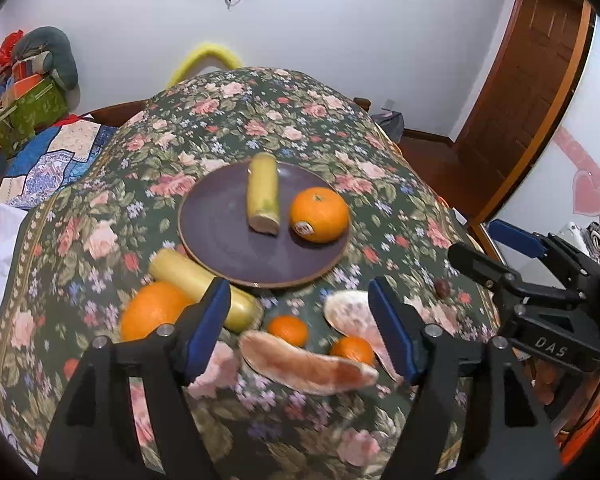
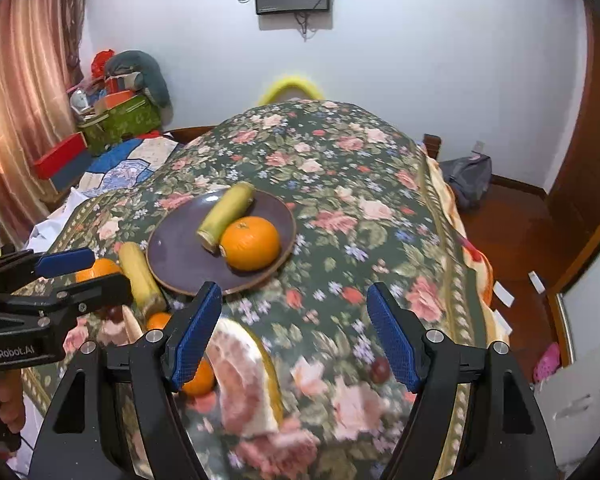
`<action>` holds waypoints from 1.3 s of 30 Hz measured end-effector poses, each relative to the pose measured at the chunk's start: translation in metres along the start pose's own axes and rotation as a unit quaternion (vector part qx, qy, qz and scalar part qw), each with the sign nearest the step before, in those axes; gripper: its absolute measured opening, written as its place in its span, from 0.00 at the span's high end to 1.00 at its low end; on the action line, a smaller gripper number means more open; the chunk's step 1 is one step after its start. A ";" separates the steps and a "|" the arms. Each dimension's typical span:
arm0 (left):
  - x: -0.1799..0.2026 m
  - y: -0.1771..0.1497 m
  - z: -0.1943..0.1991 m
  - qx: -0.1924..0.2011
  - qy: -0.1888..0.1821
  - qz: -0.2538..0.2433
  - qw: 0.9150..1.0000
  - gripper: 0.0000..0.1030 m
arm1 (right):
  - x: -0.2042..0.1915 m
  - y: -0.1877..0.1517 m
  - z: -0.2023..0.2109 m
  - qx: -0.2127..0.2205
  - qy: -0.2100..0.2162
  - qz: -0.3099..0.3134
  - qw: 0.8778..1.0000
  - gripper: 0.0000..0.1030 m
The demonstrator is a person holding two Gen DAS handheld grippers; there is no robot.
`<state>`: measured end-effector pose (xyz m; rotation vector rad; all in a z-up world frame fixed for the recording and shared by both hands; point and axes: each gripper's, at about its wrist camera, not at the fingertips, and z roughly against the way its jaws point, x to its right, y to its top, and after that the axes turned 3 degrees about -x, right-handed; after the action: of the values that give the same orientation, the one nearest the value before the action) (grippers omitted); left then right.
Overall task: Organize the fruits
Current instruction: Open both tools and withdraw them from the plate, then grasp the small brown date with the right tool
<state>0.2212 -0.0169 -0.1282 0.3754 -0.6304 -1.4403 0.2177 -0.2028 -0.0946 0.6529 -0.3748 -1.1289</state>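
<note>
A dark purple plate point(image 1: 220, 240) point(image 2: 172, 256) holds a yellow-green stalk piece point(image 1: 263, 199) point(image 2: 226, 216) and a large orange point(image 1: 319, 215) point(image 2: 250, 243). On the floral cloth near me lie a second stalk piece point(image 1: 196, 288) point(image 2: 140, 276), a large orange point(image 1: 152, 314), two small mandarins point(image 1: 288, 330) point(image 1: 352, 350), and pomelo wedges point(image 1: 304, 364) point(image 2: 244, 376). A small dark red fruit point(image 1: 443, 288) point(image 2: 379, 369) lies to the right. My left gripper point(image 1: 300, 326) is open above the wedges. My right gripper point(image 2: 294, 334) is open and empty.
The table point(image 1: 260, 120) is covered with a floral cloth. A bed with a quilt and boxes point(image 1: 32, 120) stands at the left. A wooden door point(image 1: 520, 100) is at the right. A grey bag point(image 2: 468, 176) lies on the floor.
</note>
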 end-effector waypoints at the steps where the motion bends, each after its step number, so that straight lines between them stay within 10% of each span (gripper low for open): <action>1: 0.004 -0.004 -0.001 -0.001 0.002 -0.001 1.000 0.28 | 0.003 -0.003 0.003 0.000 -0.002 -0.003 1.000 0.30; 26: 0.024 -0.051 -0.061 -0.077 0.013 0.046 0.996 0.09 | 0.082 -0.080 -0.030 -0.074 -0.045 -0.041 0.995 0.30; 39: -0.008 -0.049 -0.065 -0.066 0.013 0.061 0.996 0.04 | 0.078 -0.076 -0.068 -0.084 -0.013 -0.057 0.995 0.63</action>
<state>0.2219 -0.0233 -0.2093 0.2471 -0.5246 -1.3503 0.2347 -0.2755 -0.1995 0.5168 -0.2636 -1.2630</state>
